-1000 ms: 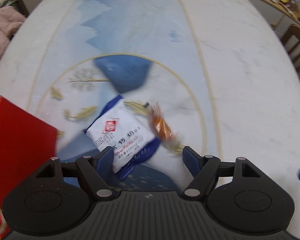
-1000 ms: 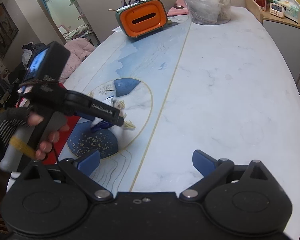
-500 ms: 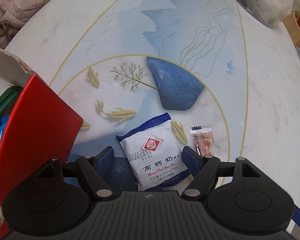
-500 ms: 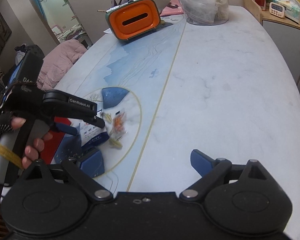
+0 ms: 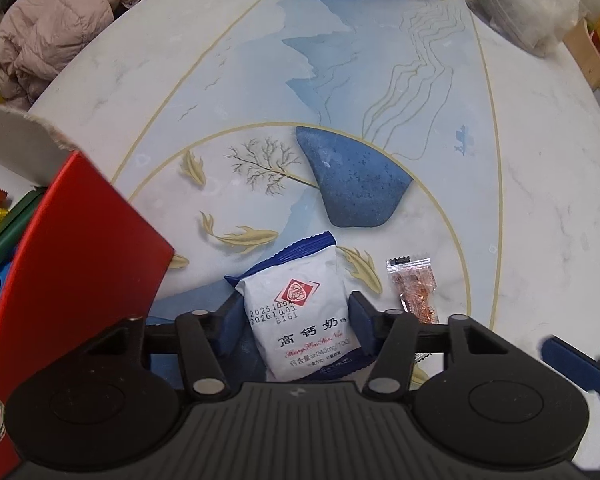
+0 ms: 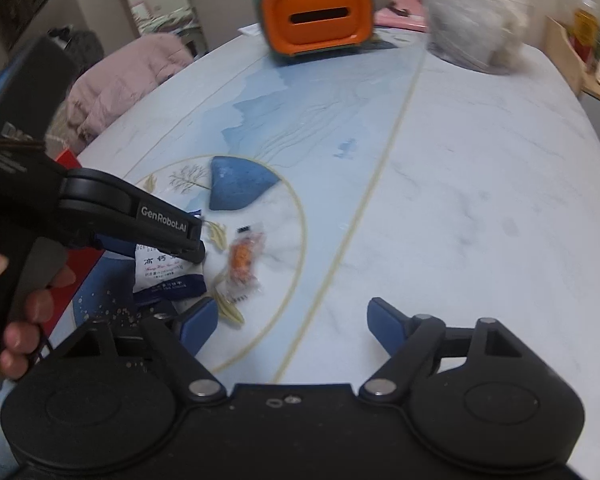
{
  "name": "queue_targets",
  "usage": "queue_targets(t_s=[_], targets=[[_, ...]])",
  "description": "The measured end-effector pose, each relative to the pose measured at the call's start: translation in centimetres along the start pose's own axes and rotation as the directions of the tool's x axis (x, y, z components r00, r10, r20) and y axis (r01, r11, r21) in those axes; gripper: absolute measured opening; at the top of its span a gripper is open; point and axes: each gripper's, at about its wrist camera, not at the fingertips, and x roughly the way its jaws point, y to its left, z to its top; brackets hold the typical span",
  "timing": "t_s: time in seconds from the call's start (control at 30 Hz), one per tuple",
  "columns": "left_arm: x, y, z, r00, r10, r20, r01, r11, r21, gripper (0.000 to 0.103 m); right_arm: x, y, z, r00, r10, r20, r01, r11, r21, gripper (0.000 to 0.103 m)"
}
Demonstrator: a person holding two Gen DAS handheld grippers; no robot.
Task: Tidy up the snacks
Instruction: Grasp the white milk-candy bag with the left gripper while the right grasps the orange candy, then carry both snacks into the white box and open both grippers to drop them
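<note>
A white and blue biscuit packet lies on the painted table, between the blue pads of my left gripper, whose jaws have closed in against its sides. The packet also shows in the right wrist view under the left gripper. A small clear wrapper with an orange snack lies just right of the packet and shows in the right wrist view too. My right gripper is open and empty, hovering right of the snacks.
A red box with several snacks inside stands at the left edge. An orange and green container and a clear plastic bag stand at the far end. A pink jacket lies beyond the table's left side.
My left gripper's jaws have closed from wide apart onto the packet's sides. The right gripper has moved closer to the snacks.
</note>
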Motion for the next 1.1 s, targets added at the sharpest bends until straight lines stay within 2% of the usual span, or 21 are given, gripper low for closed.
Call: queue_targets(t_s=[0.1,0.2,0.33,0.43,0.53,0.57,0.63,0.9,1.1], targets=[[-0.2,1.0,0.0,1.000,-0.022,0.005,0.022,1.000,-0.022,0.052,1.4,0.9,0.8,1.000,0.006,-0.002,-0.006,0.999,-0.032,0.076],[-0.3,2.0,-0.3,0.999,-0.037,0.006,0.037,0.998,-0.051,0.051,2.7,1.6,1.4,1.000,0.009,-0.011,-0.010,0.998,-0.058,0.069],[-0.7,3.0,-1.0,0.998,-0.058,0.003,0.058,0.996,-0.069,0.051,4.3,2.6,1.7,1.000,-0.002,-0.031,-0.001,0.994,-0.106,0.051],[-1.1,3.1,-1.4,0.998,-0.067,0.009,0.067,0.996,-0.065,0.051,4.9,3.5,1.8,0.999,-0.027,-0.022,0.023,0.988,-0.151,0.045],[-1.5,3.2,-1.7,0.997,-0.069,0.024,0.070,0.996,-0.059,0.051,5.1,4.5,1.9,0.999,-0.052,-0.014,0.048,0.980,-0.195,0.032],[-1.6,3.2,-1.8,0.997,-0.069,0.027,0.070,0.996,-0.058,0.051,5.2,4.8,1.8,0.998,-0.057,-0.011,0.054,0.977,-0.209,0.025],[-1.8,3.4,-2.0,0.997,-0.071,0.027,0.073,0.996,-0.058,0.051,5.2,5.2,1.7,0.998,-0.059,-0.009,0.055,0.973,-0.223,0.019],[-3.0,3.3,-2.7,0.994,-0.100,0.037,0.102,0.994,-0.042,0.051,4.4,4.8,1.5,0.998,-0.060,-0.006,0.058,0.981,-0.186,0.015],[-5.5,3.2,-3.5,0.990,-0.134,0.052,0.134,0.991,-0.004,0.051,1.2,4.3,0.9,0.999,-0.043,0.010,0.044,0.990,-0.135,0.016]])
